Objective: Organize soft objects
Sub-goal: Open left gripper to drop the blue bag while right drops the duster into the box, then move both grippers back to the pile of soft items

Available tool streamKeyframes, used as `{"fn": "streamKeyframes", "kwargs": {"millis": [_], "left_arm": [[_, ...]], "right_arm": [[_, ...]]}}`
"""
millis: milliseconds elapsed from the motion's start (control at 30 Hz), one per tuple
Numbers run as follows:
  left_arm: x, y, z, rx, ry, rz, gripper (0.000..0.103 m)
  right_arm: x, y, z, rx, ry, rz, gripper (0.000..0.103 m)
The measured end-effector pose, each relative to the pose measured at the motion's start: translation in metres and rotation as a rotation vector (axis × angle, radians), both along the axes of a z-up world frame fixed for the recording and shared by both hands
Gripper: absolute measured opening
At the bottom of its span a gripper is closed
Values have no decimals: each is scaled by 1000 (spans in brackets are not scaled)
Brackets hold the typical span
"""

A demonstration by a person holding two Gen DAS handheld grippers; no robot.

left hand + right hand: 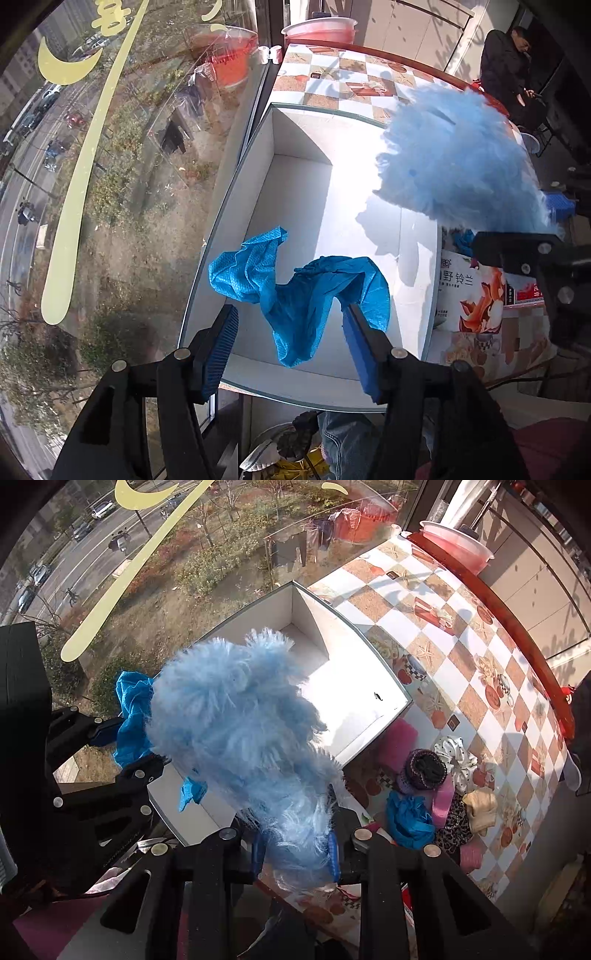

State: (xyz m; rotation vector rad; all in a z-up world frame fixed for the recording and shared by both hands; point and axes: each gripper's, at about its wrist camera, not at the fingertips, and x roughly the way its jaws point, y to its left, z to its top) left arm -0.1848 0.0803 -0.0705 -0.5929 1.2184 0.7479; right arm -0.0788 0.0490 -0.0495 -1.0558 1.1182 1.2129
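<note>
Left gripper (290,339) jaws wide, blue cloth (295,288) draped loose between them over white box (236,206), right gripper (295,853) clamped on fluffy blue duster (236,716) above box, soft items pile (436,794) on checkered table (461,657) beside it

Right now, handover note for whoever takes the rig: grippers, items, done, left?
Left gripper: open over the white box; the blue cloth lies between its fingers, apparently just dropped in.
Right gripper: shut on the fluffy blue duster, held above the box.
Done: one cloth boxed.
Left: drop the duster in, then clear the pile on the checkered tablecloth: pink sponge, dark scrunchie, white scrunchie, blue cloth ball, beige cloth.
</note>
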Motion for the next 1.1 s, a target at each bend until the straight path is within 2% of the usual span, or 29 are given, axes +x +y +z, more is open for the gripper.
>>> {"fn": "streamKeyframes", "kwargs": {"millis": [33, 100, 233, 267, 300, 600, 1100], "left_arm": [[0, 0, 1, 4, -6, 1, 78], [-2, -1, 3, 6, -28, 6, 85], [-3, 1, 2, -14, -46, 30, 89], [-4, 2, 2, -23, -48, 35, 100], [-4, 2, 2, -27, -52, 40, 103], [2, -8, 9, 18, -44, 7, 103], [3, -12, 12, 35, -37, -16, 103]], "right_arm": [[1, 1, 2, 7, 0, -7, 65], [2, 2, 8, 33, -11, -15, 88], [2, 4, 16, 41, -83, -12, 88], [2, 4, 17, 42, -105, -13, 88], [2, 3, 18, 44, -116, -15, 88], [10, -3, 26, 66, -115, -47, 88], [11, -11, 31, 84, -104, -76, 88]]}}
